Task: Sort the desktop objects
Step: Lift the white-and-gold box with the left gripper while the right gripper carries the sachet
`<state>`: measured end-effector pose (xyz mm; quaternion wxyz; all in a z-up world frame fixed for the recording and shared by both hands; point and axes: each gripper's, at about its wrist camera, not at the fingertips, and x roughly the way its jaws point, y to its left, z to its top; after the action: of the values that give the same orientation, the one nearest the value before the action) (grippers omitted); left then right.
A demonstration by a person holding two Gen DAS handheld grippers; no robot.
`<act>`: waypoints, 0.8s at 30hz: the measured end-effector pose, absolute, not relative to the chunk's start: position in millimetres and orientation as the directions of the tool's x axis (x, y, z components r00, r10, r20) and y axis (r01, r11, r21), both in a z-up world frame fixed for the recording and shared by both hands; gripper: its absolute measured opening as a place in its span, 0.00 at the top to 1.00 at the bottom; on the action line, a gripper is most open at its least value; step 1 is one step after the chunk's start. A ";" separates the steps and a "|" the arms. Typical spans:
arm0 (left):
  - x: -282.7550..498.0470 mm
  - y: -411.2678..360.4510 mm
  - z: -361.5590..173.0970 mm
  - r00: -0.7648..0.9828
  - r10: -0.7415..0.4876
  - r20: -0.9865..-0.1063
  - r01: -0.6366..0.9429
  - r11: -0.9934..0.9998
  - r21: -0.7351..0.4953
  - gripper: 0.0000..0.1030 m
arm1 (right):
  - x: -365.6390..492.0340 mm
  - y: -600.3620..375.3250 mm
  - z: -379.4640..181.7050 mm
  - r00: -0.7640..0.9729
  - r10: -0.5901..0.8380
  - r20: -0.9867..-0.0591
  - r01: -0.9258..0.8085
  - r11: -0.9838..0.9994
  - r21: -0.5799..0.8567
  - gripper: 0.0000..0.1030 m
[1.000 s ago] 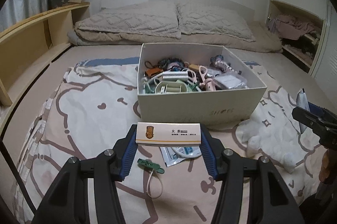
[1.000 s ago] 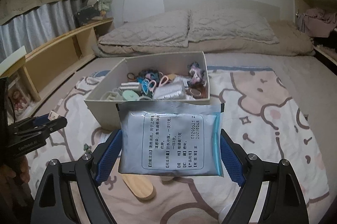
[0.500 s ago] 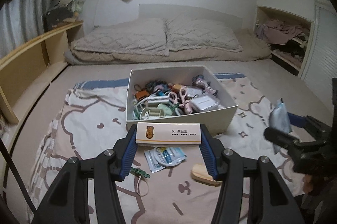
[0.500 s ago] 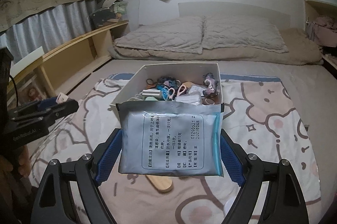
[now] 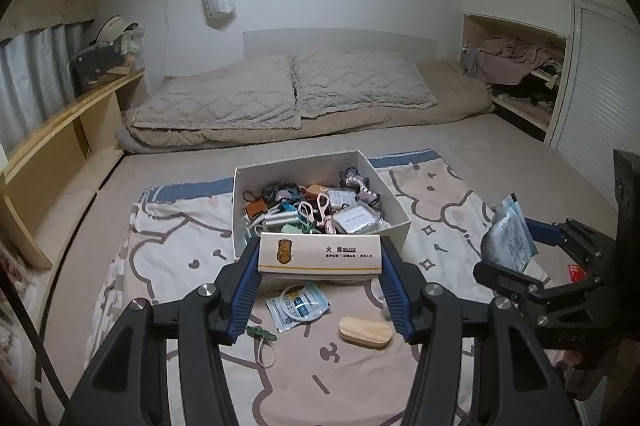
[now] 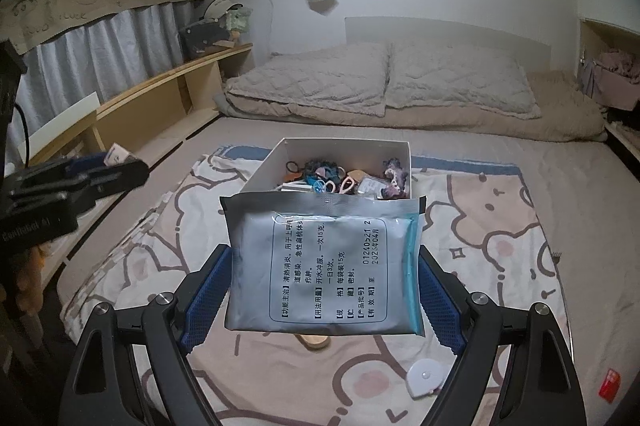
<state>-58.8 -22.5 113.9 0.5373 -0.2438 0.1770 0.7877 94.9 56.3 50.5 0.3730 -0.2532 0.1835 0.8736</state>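
The work surface is a bed covered by a cartoon-print blanket [image 5: 168, 266], pink and cream with brown outlines. Two quilted pillows [image 5: 288, 86] lie at 12 o'clock against a white wall; a wooden shelf unit [image 5: 60, 146] runs along 9 to 10 o'clock under grey curtains [image 6: 100, 54], and an open alcove of clothes [image 5: 516, 62] sits at 2 o'clock.

A white storage box [image 5: 400, 222], open-topped and filled with small clips, cords and packets, rests on the blanket at centre.

The left gripper [image 5: 320, 262] is clenched on a matchbox [image 5: 320, 254], its blue pads on the two short ends. The box face shows a gold emblem, Chinese characters and the word "MATCH". The right gripper [image 6: 324, 274] is clenched on a silver sachet [image 6: 320, 262], with a pad at each side edge. The sachet carries Chinese dosage text, "0124052 1 2" and "2023"; the rest is too small to read reliably.

Both held items hang above the blanket, on the near side of the storage box. Loose on the blanket at 6 o'clock lie a wooden block [image 5: 366, 332], a blue-white packet [image 5: 298, 306], a green tag [image 5: 262, 333], a white tape measure [image 6: 428, 378] and a red item [image 6: 610, 384]. Bare blanket lies on both sides of the storage box.
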 end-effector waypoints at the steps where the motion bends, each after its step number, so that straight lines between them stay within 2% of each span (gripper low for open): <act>1: -58.6 -21.8 117.9 -0.309 0.760 -0.572 -0.932 -0.360 0.025 0.46 | 93.9 58.7 52.6 -0.595 0.554 -0.582 -0.742 -0.657 0.133 0.15; 11: -56.3 -2.2 132.1 -0.326 0.763 -0.558 -0.936 -0.342 0.080 0.46 | 72.5 96.5 60.9 -0.599 0.527 -0.604 -0.737 -0.658 0.157 0.15; 24: -81.7 25.2 118.1 -0.243 0.799 -0.550 -0.963 -0.265 0.041 0.46 | 31.5 160.7 36.8 -0.603 0.465 -0.648 -0.732 -0.645 0.219 0.15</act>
<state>-81.7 25.2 118.1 0.5757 -0.2167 0.1900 0.7652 31.5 160.7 36.8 0.3468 -0.2794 0.2389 0.8629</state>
